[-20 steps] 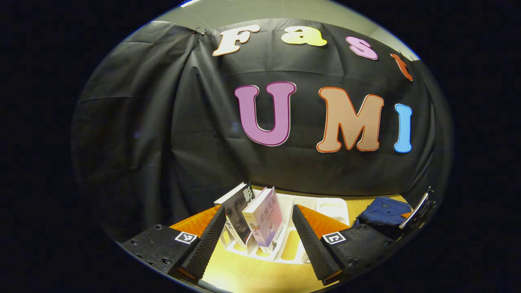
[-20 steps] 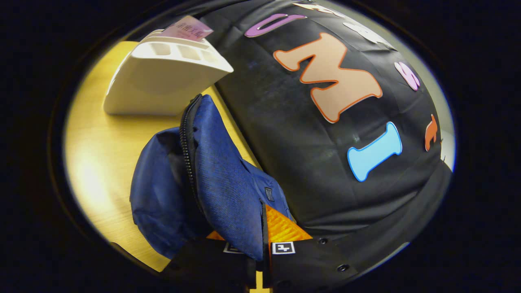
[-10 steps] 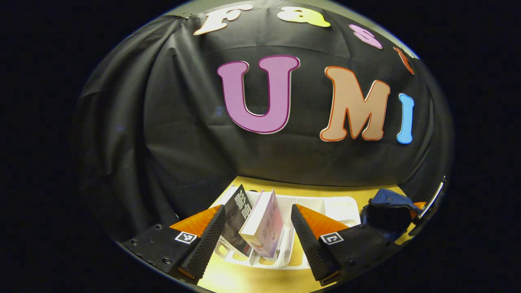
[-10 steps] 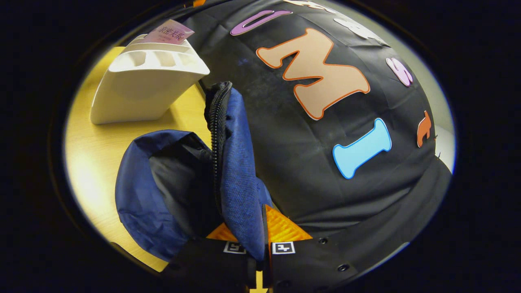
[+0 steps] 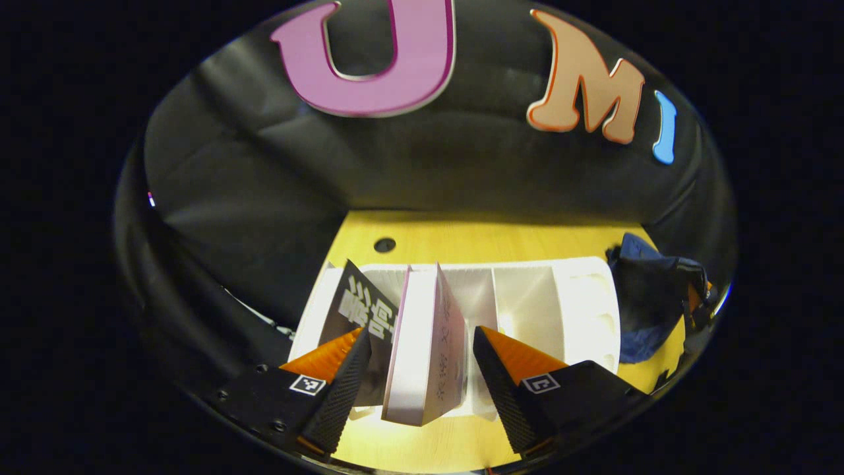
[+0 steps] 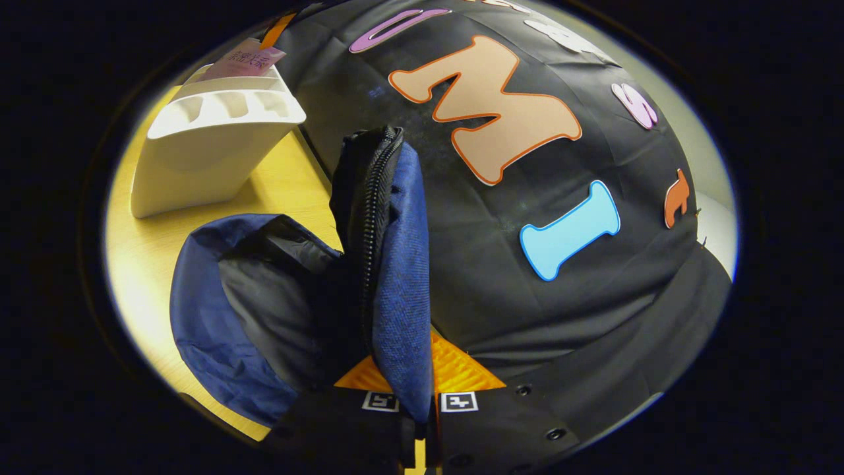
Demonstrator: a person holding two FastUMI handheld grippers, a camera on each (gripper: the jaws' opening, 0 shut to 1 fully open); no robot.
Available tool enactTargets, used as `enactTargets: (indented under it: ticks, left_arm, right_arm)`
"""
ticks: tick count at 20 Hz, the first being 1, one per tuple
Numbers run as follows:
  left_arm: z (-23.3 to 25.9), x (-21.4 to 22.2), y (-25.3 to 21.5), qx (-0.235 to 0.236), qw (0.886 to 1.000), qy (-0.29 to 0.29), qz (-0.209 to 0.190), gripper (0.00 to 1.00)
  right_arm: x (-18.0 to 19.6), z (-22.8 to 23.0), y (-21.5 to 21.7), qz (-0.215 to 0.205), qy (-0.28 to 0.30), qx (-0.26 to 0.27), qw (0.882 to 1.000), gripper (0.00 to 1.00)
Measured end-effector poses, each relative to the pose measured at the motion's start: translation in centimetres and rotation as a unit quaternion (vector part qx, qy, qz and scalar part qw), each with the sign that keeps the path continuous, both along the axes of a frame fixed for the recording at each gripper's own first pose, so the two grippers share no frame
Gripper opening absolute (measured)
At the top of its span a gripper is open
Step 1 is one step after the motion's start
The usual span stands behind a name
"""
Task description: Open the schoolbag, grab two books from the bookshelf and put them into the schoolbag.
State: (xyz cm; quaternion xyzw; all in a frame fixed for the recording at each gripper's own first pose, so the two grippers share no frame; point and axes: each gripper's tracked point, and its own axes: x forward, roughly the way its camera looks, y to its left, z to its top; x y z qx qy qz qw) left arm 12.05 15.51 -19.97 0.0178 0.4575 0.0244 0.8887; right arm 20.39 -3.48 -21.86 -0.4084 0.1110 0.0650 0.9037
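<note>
From the left gripper view I have my left tool (image 5: 417, 379) spread wide over the white bookshelf (image 5: 580, 310), its two fingers (image 5: 343, 389) straddling the pale pink book (image 5: 425, 356) without touching it. That book stands upright in a slot near the left end of the bookshelf, its white page edge facing me. Just to its left a dark book (image 5: 359, 316) leans at a tilt in the neighbouring slot, and my left finger sits in front of its lower corner. The slots to the right of the pink book show bare white walls. The bookshelf rests on the yellow worktop (image 5: 501, 237), with a small dark hole (image 5: 384, 245) in the worktop just beyond its far left corner.

At the right end of the bookshelf I can see the blue schoolbag (image 5: 643, 310), touching or nearly touching the shelf's end wall; I cannot tell which.

In the right gripper view my right tool (image 6: 415, 409) is pressed together, pinching the blue flap of the schoolbag (image 6: 395, 264) and holding it up so the zipper (image 6: 372, 218) runs up the raised edge. The bag's mouth gapes to the left of the flap, showing the dark lining (image 6: 277, 290). Farther off on the worktop (image 6: 158, 264) stands the bookshelf (image 6: 204, 152), with the pink book's top (image 6: 241, 59) poking above it.
</note>
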Motion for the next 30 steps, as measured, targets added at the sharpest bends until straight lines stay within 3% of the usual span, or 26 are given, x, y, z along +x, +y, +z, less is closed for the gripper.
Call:
enactTargets:
  ticks: [6, 7, 13, 17, 27, 30]
  left_arm:
    - [-3.7, -1.0, 0.0, -0.014, 0.991, 0.128, -0.024, 0.82]
    - [-3.8, -1.1, -0.4, -0.019, 0.990, 0.139, -0.026, 0.74]
    - [-5.4, -1.2, -3.3, -0.046, 0.977, 0.206, -0.041, 0.48]
    - [-6.7, -1.0, -5.0, -0.064, 0.970, 0.233, -0.034, 0.40]
    - [-6.6, -2.2, -4.4, -0.045, 0.962, 0.268, 0.018, 0.40]
    - [-4.6, -2.8, -4.1, -0.042, 0.966, 0.254, 0.020, 0.41]
  right_arm:
    - [-0.6, -0.2, -0.2, -0.012, 0.001, 0.008, 1.000, 0.07]
    - [-0.5, -0.2, -0.2, -0.013, 0.002, 0.009, 1.000, 0.07]
    - [-0.6, -0.1, -0.2, -0.021, 0.001, 0.025, 0.999, 0.08]
    - [-0.8, -0.1, -0.2, -0.018, 0.001, 0.022, 1.000, 0.07]
    - [-0.9, -0.1, 0.0, -0.015, 0.007, 0.032, 0.999, 0.07]
    - [-0.9, -0.2, 0.0, -0.012, 0.007, 0.033, 0.999, 0.07]
